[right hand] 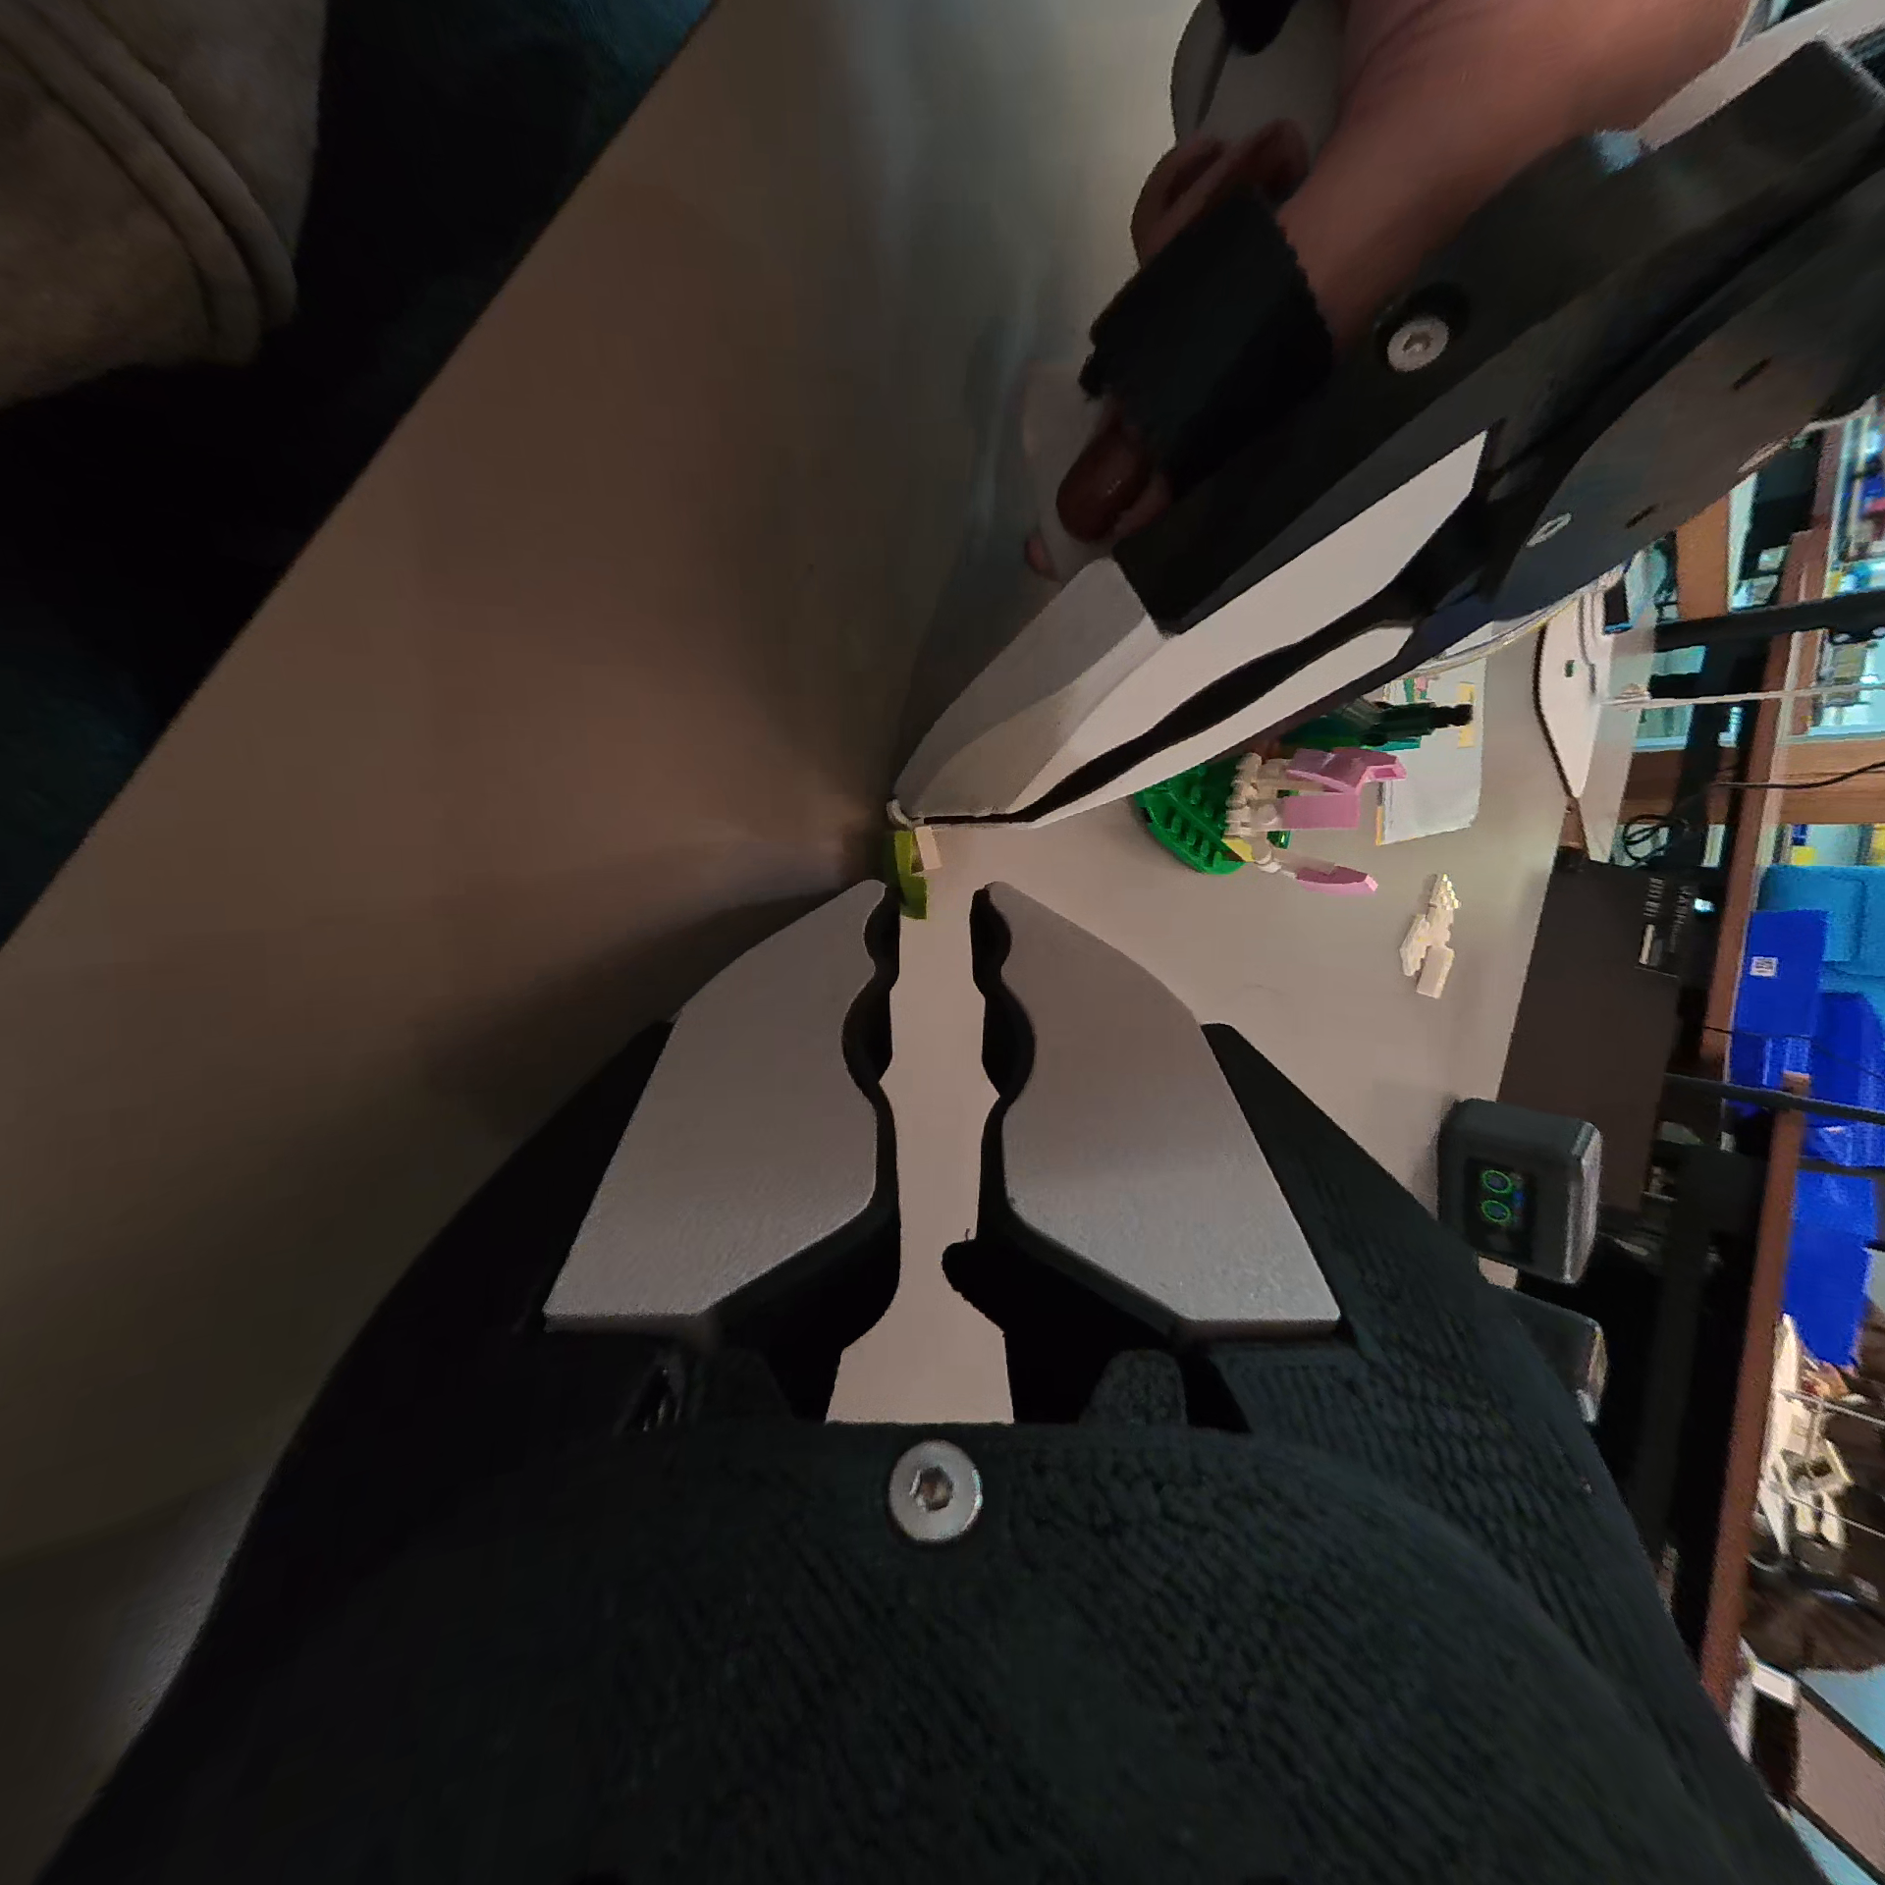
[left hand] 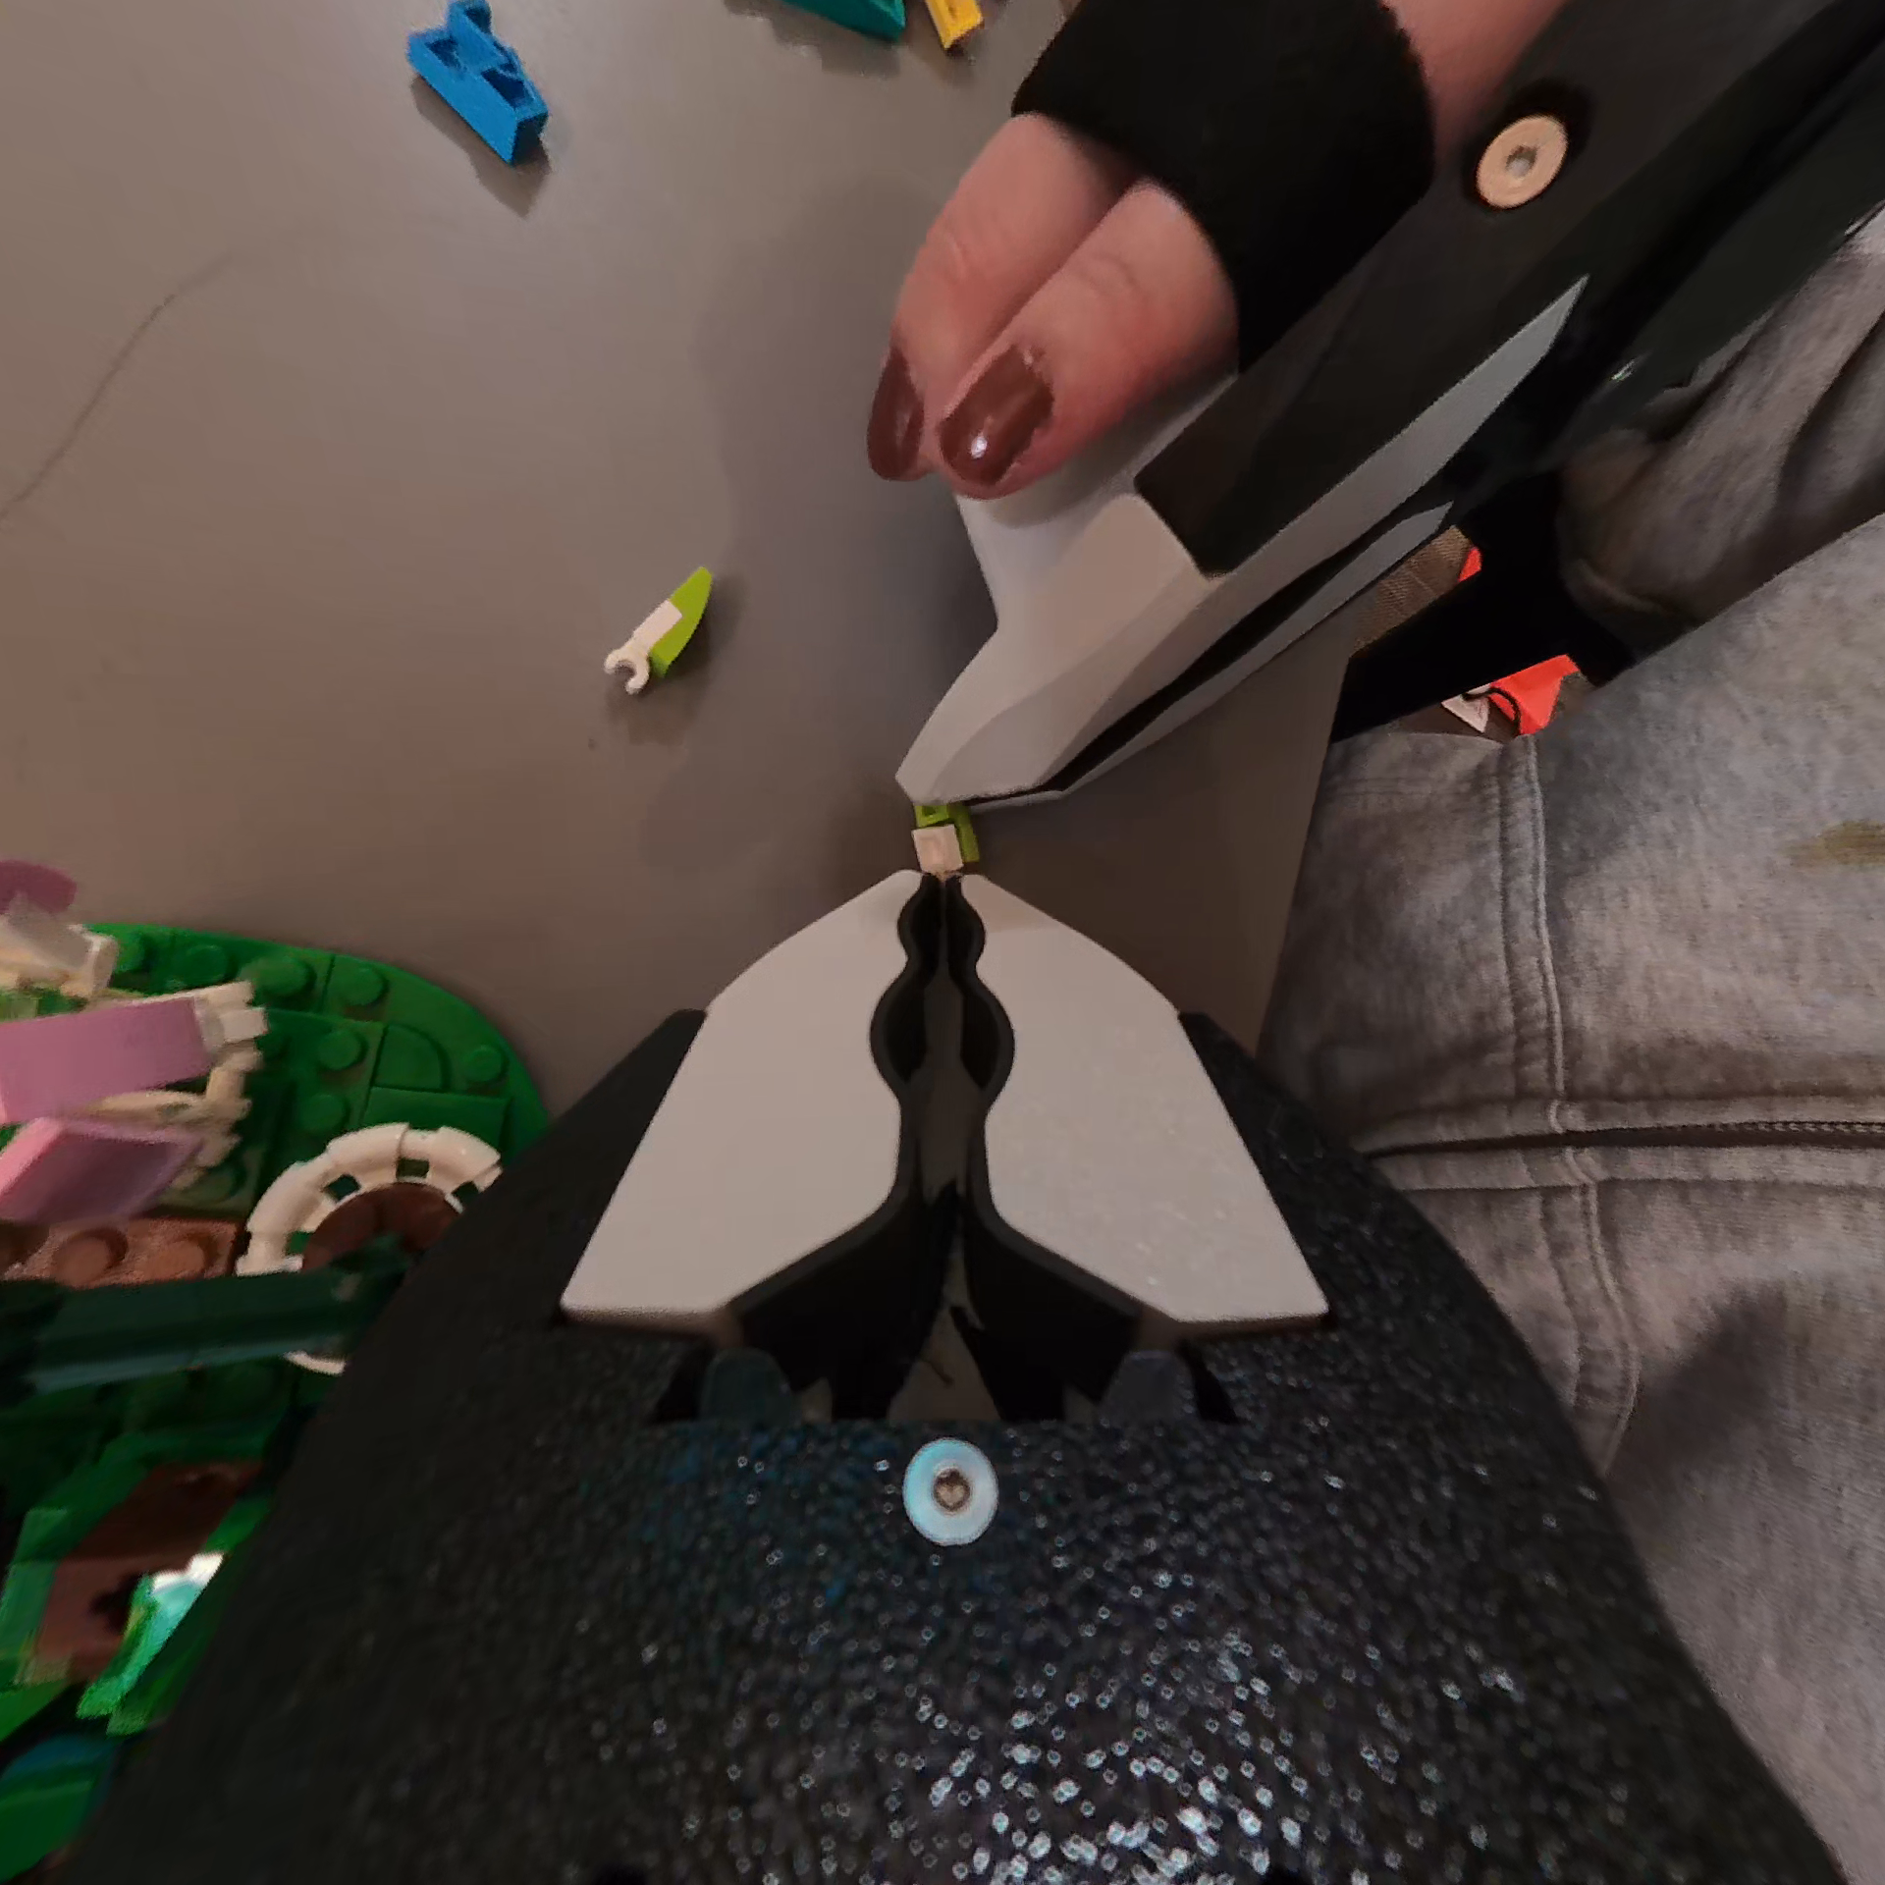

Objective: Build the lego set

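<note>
A small lime and white piece [left hand: 944, 842] hangs in the air above the grey table [left hand: 357, 459]. My left gripper [left hand: 936, 885] is shut on its white end. In the right wrist view the left gripper [right hand: 906, 813] comes in from the upper right, pinching the white clip of the piece [right hand: 911, 879]. My right gripper [right hand: 930, 898] is slightly open, and the lime part lies against its left fingertip [right hand: 867, 908]. In the left wrist view the right gripper [left hand: 923, 801] touches the piece from above. The flower build on a green round plate [left hand: 408, 1020] sits at the lower left.
A second lime and white piece [left hand: 663, 632] and a blue brick [left hand: 479, 82] lie loose on the table. White pieces [right hand: 1433, 933] and a booklet [right hand: 1428, 806] lie near the build [right hand: 1204, 816]. A person's grey hoodie [left hand: 1581, 1122] is at the table edge. The tips of both grippers are at nearly the same place. My right tips are roughly 12 cm from the blue brick [left hand: 479, 82].
</note>
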### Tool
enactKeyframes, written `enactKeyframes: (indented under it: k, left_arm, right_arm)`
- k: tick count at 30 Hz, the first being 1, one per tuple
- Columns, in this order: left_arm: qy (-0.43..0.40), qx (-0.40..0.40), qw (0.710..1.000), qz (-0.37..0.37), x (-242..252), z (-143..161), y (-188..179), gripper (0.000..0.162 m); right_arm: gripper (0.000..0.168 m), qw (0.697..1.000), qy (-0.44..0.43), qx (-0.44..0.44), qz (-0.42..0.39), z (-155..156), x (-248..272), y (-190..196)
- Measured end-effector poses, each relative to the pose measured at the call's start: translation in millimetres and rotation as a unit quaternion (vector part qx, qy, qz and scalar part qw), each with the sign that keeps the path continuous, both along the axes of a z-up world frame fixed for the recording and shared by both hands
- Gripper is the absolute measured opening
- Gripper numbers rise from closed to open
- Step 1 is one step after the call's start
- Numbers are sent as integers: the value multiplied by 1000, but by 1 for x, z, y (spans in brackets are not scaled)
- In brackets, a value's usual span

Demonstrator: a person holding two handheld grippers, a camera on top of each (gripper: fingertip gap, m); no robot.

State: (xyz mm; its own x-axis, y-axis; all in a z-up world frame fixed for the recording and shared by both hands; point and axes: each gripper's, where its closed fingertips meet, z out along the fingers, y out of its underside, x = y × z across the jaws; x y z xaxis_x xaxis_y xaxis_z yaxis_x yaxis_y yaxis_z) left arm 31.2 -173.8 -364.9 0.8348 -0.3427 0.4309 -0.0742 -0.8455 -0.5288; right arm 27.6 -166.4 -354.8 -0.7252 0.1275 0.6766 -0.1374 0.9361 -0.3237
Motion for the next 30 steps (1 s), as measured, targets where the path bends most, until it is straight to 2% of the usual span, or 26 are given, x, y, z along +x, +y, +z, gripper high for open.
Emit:
enactKeyframes:
  k: [15, 22, 30]
  left_arm:
    - [35, -49, 997, -54, 6, 0, -10, 1]
    - [42, -62, 994, -84, 12, 1, -14, 1]
    - [43, -74, 991, -103, 16, 2, -17, 0]
  right_arm:
    - [8, 999, -10, 46, 28, -4, 3, -9]
    - [15, 999, -43, 13, 26, -3, 6, -13]
    - [7, 996, -89, -20, 23, -7, 12, -16]
